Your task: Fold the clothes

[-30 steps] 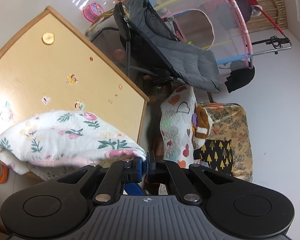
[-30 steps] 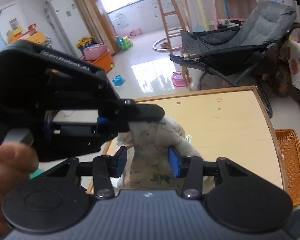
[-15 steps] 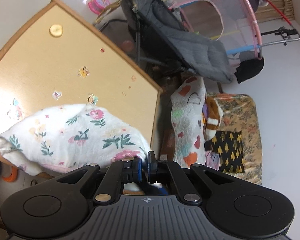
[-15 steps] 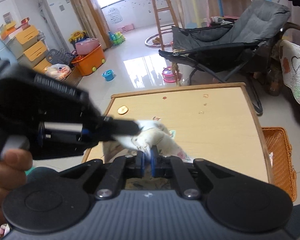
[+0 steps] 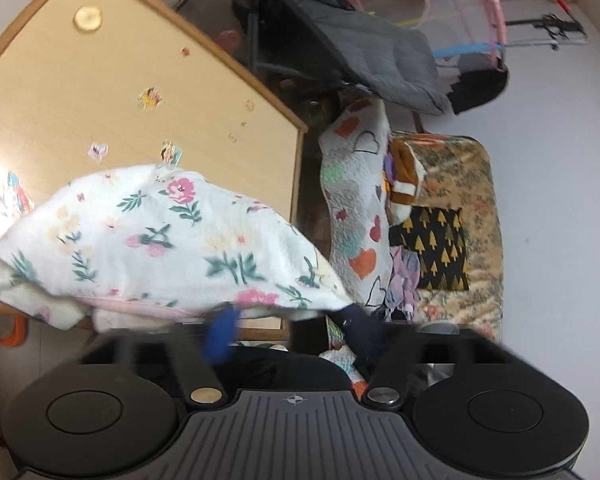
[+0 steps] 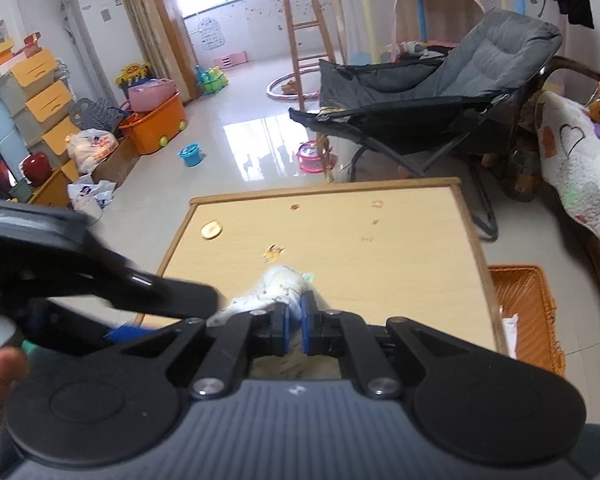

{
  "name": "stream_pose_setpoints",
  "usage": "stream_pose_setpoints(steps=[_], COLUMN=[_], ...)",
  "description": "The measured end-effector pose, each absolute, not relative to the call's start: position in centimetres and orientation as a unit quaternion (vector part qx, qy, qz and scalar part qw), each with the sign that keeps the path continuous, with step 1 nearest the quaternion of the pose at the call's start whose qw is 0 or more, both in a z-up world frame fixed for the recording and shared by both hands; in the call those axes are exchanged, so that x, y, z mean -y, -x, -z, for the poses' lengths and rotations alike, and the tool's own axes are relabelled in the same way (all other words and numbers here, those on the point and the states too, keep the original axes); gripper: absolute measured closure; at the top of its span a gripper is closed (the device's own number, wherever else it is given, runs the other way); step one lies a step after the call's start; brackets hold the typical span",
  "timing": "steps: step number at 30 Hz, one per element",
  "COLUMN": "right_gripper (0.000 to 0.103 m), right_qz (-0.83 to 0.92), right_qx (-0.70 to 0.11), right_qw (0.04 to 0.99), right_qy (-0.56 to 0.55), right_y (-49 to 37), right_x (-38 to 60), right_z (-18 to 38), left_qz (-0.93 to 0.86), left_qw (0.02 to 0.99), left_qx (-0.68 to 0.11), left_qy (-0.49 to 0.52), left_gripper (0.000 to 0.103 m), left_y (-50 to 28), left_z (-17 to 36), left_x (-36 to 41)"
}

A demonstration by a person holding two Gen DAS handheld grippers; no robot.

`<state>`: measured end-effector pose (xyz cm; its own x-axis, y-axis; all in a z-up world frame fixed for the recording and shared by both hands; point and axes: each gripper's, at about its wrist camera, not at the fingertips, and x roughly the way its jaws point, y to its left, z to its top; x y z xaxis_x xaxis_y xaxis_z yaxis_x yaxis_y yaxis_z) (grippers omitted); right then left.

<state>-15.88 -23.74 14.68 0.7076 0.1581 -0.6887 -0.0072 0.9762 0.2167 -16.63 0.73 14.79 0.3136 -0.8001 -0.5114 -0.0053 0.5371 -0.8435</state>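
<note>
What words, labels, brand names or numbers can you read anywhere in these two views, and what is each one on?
None can be read.
Left hand-held gripper: any lettering on its body is smeared by motion blur.
White hanging chart by the window: rows of marks, too small to read.
White plastic bag on the floor: red and blue print, too blurred to read.
Stickers on the wooden table: pictures, no legible text.

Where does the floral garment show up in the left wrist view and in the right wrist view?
Left wrist: floral garment fills the lower left, draped over the table's near edge.
Right wrist: floral garment is a small bunch at centre, just beyond the fingertips.
Shared landmark: the round gold disc on the wooden table.
</note>
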Motion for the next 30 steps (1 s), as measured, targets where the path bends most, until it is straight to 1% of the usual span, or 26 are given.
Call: stream_pose_setpoints(steps=[4,10,15,18,20,23,26,30], right_gripper=[0.097,0.097,0.097,0.097,0.097,0.097,0.097,0.097], right_qz=[-0.038,-0.034,-0.027,-0.025,-0.024,-0.023,-0.023,-0.023], right_qx=[-0.375,-0.374,-0.376,-0.382,-0.387,-0.393,-0.398,-0.400], right_qw=[0.922,0.924,0.924,0.921,0.919,0.916,0.914,0.913], right_qy=[-0.089,-0.074,-0.068,-0.074,-0.075,-0.070,-0.070,-0.073], right_y=[15.4,14.9,14.5,14.1,13.9,13.4,13.0,12.5], right_x=[24.3,25.0,25.6,26.1,26.4,26.6,26.8,27.0], right_z=[-15.2,-15.8,-16.2,-16.3,-16.3,-16.3,-16.3,-16.3], left_qz=[0.302,0.298,0.291,0.287,0.294,0.330,0.354,0.383], left_qw=[0.744,0.825,0.836,0.829,0.839,0.853,0.855,0.833], left_qx=[-0.482,-0.432,-0.448,-0.467,-0.451,-0.402,-0.375,-0.333], left_qy=[0.351,0.208,0.126,0.110,0.085,0.033,-0.056,-0.220], left_gripper=[0.029,0.029,0.029,0.029,0.029,0.029,0.029,0.029], left_y=[17.5,18.6,18.5,18.1,18.2,18.8,19.0,20.2], left_z=[-15.5,-15.2,-12.7,-10.7,-9.9,-10.1,-10.0,-9.7], left_x=[-2.3,-4.1,-4.3,-4.6,-4.5,-4.1,-2.8,-0.7])
